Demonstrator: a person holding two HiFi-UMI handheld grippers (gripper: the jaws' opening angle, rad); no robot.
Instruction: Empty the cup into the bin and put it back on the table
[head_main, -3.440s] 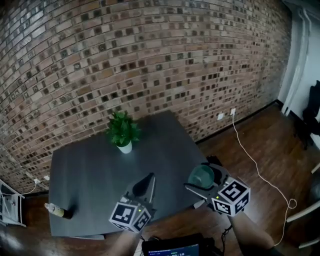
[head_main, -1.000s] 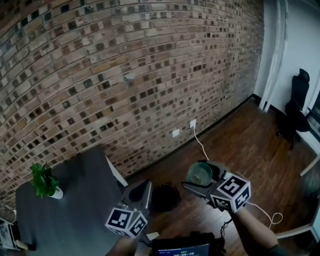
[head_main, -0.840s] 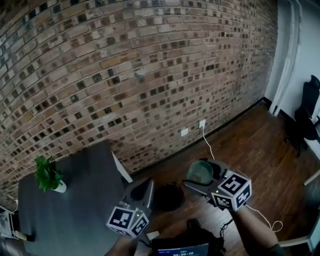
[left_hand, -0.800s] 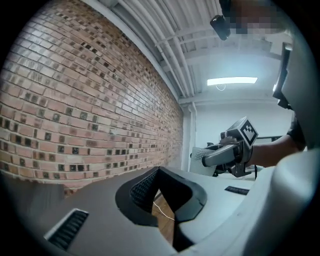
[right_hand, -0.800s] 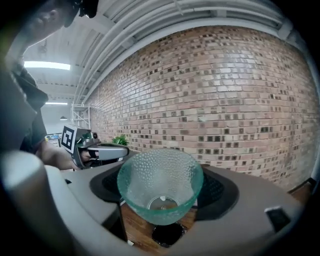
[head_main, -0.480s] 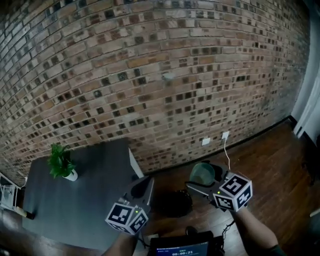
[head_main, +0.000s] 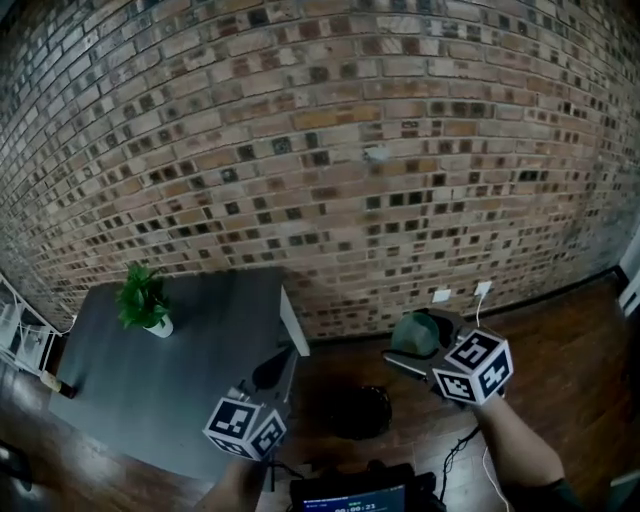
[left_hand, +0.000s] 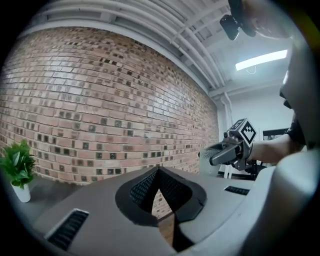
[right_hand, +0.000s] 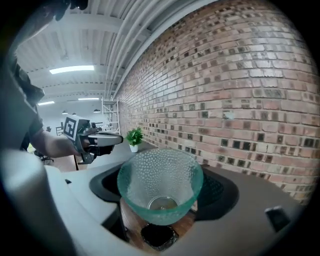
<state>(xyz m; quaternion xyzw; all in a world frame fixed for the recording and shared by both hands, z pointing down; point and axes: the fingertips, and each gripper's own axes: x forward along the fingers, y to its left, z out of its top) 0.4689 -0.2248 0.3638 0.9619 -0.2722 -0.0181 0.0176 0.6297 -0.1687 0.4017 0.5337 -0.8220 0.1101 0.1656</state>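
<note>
A green dimpled glass cup (right_hand: 160, 175) sits roughly upright between the jaws of my right gripper (right_hand: 161, 191), which is shut on its sides. What lies in its bottom I cannot make out. In the head view the cup (head_main: 412, 335) and right gripper (head_main: 422, 345) hang over the wooden floor, up and to the right of a black bin (head_main: 355, 412). The bin (right_hand: 157, 236) shows just under the cup. My left gripper (head_main: 272, 370) is shut and empty beside the dark table's (head_main: 200, 350) right corner. Its tips meet in the left gripper view (left_hand: 159, 171).
A small potted plant (head_main: 143, 298) stands on the table's far left. A bottle (head_main: 55, 383) lies at its left edge. The brick wall (head_main: 330, 150) runs close behind, with sockets (head_main: 440, 296) low down. A screen device (head_main: 350, 495) hangs near my body.
The head view has swung left, bringing more of the table into sight and losing the chair. Both grippers keep their spacing, and the cup stays held above the floor near the bin.
</note>
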